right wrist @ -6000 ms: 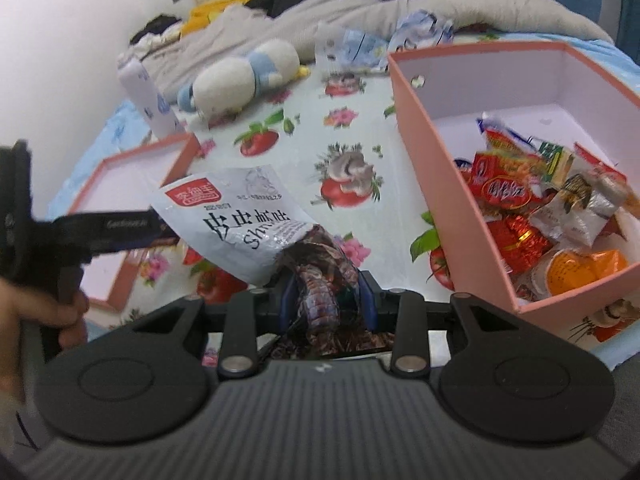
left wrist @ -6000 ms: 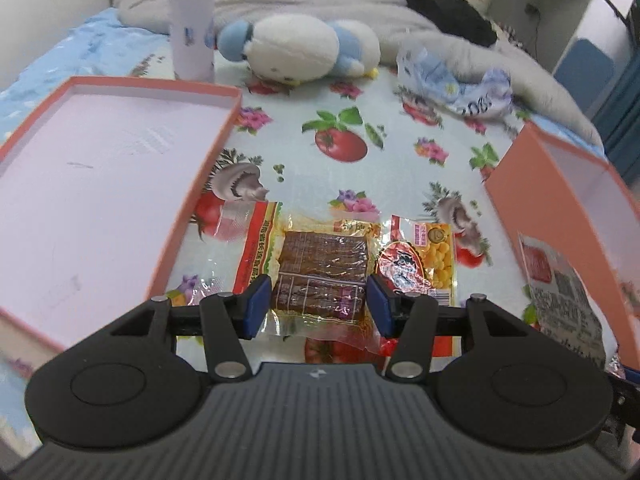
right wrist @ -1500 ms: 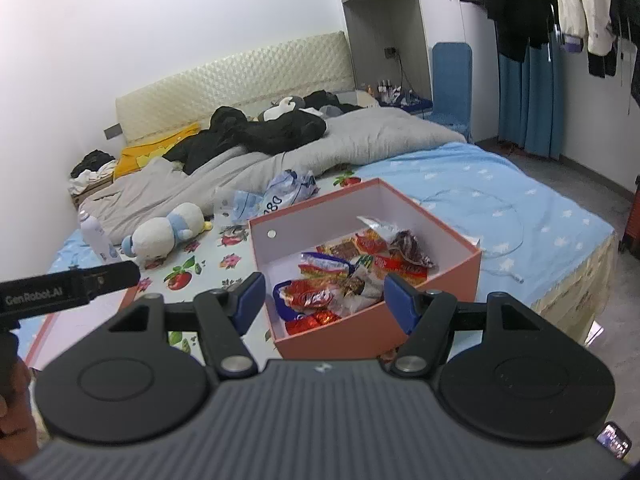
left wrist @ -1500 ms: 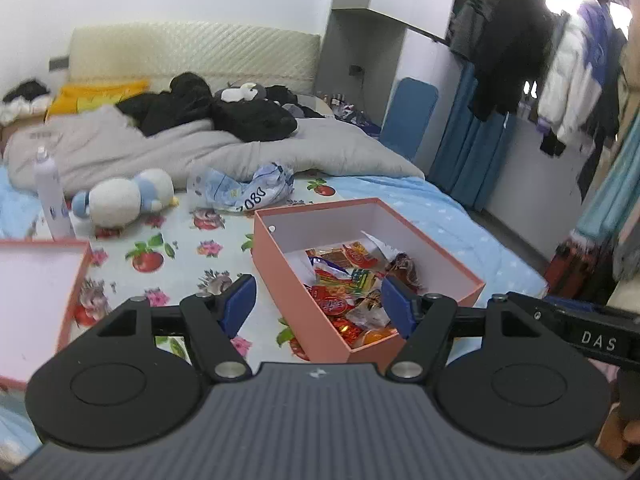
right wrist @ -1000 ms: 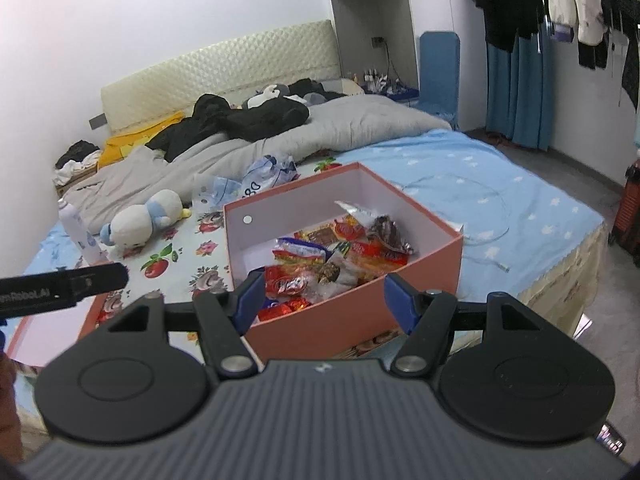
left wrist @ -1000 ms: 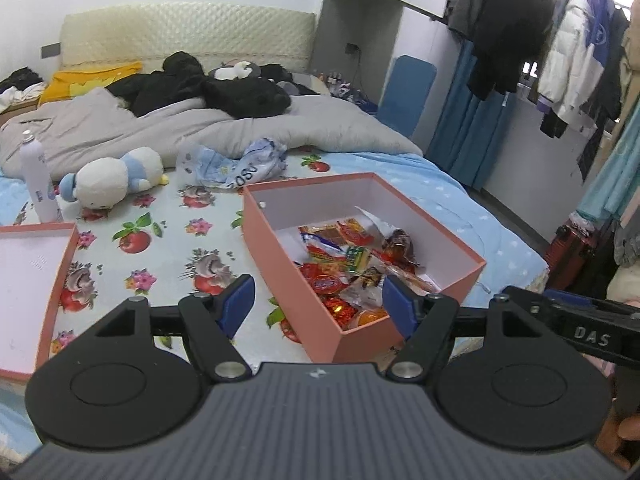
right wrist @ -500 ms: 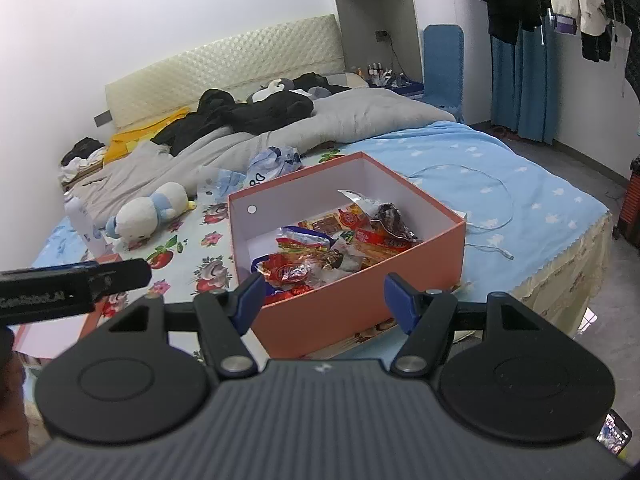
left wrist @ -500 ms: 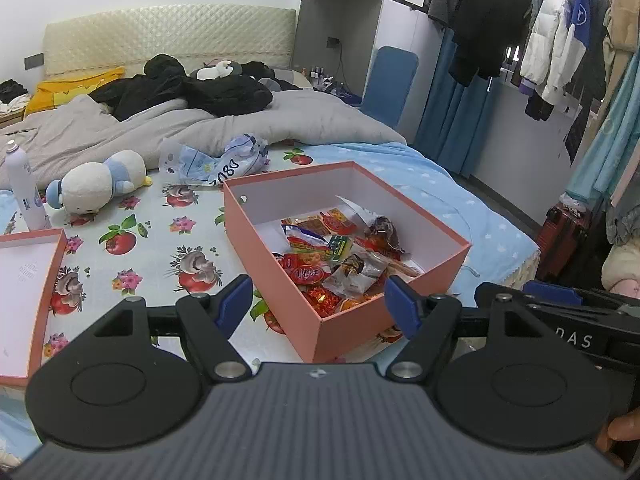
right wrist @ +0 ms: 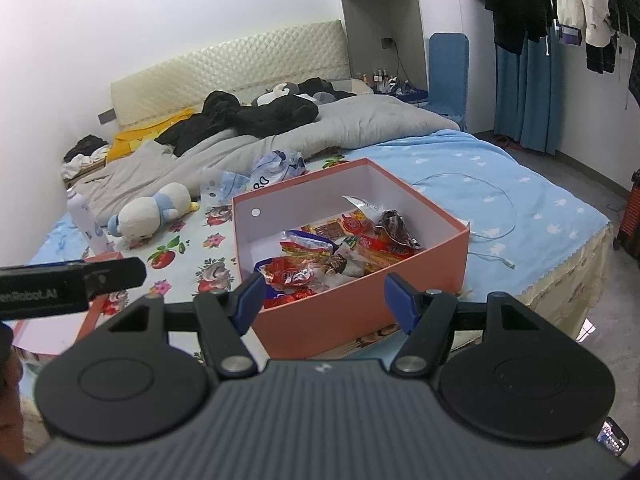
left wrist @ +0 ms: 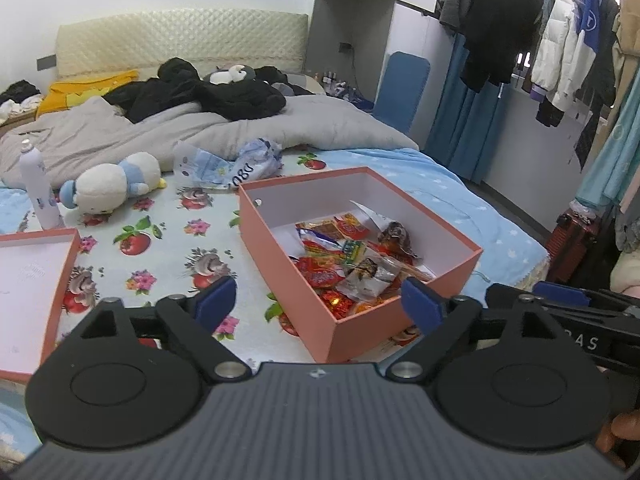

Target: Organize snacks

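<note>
Bed's pretty cluttered: a white-and-blue plush toy (left wrist: 110,183) sits left of centre, a tall white bottle (left wrist: 40,188) stands at the left edge, a crumpled blue plastic bag (left wrist: 236,162) lies mid-frame, and grey bedding with black clothes is piled behind. The shallow pink box lid (left wrist: 36,280) is at lower left on the fruit-print sheet. Nothing sits between the grippers and the salmon cardboard box (left wrist: 432,292), centre frame, square-cornered with white inner walls. The snacks (left wrist: 352,264) inside are shiny, crinkly wrappers, mostly red and orange. Left gripper (left wrist: 318,304) and right gripper (right wrist: 324,294) both hang spread wide, blue pads apart, holding nothing.
</note>
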A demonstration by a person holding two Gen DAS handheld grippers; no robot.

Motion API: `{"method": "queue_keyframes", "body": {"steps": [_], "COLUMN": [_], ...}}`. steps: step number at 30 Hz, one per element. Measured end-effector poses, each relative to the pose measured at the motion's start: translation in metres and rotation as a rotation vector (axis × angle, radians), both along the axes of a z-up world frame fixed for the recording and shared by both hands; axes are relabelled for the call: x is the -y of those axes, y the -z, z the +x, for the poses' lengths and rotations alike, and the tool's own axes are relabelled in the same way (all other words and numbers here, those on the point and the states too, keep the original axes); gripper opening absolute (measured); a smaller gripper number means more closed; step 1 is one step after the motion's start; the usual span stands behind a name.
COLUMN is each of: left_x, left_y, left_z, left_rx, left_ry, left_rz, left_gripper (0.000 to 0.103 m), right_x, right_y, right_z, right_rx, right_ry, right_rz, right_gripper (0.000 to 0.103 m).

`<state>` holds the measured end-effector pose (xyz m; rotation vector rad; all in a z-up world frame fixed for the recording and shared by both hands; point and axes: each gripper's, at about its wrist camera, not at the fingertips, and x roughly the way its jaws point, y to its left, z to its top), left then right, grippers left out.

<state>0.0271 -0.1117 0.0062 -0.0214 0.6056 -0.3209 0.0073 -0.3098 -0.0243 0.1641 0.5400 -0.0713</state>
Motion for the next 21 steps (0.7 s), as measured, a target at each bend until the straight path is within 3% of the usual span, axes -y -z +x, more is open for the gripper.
{"method": "queue_keyframes", "body": {"steps": [2,3,4,5,21], "left_x": [-0.0031,-0.0051,-0.0068,-0.0078,-0.0061], "left_y": [0.0003,0.0007,0.0011,0.0011,0.0052], "left_z": [0.0011,0.0023,0.0039,0.0051,0.0092], "left_rx": [0.000,-0.005,-0.012,-0.016,-0.047], "left_ry": [-0.017,-0.024,-0.030,-0.034,-0.085], "left_rz": [0.005,0.002,-0.001,0.000,0.047], "left_gripper": [0.099,0.099,0.099,0.099,0.101], "right_x": [0.0007,0.0008,0.0011,0.0019,0.0018], "right_y": [-0.0001,-0.0001,0.0000,0.0001,-0.0021], "right_z": [-0.0001,0.0006,0.0007,-0.0001,0.0018], "right_rx": [0.009,0.009,0.011,0.019,0.035], "right_ry": [-0.012,-0.014,-0.006,0.001,0.011], "right_rz": [0.012,0.012,0.005,0.003,-0.018], "right_gripper": [0.069,0.076,0.096,0.103,0.103]}}
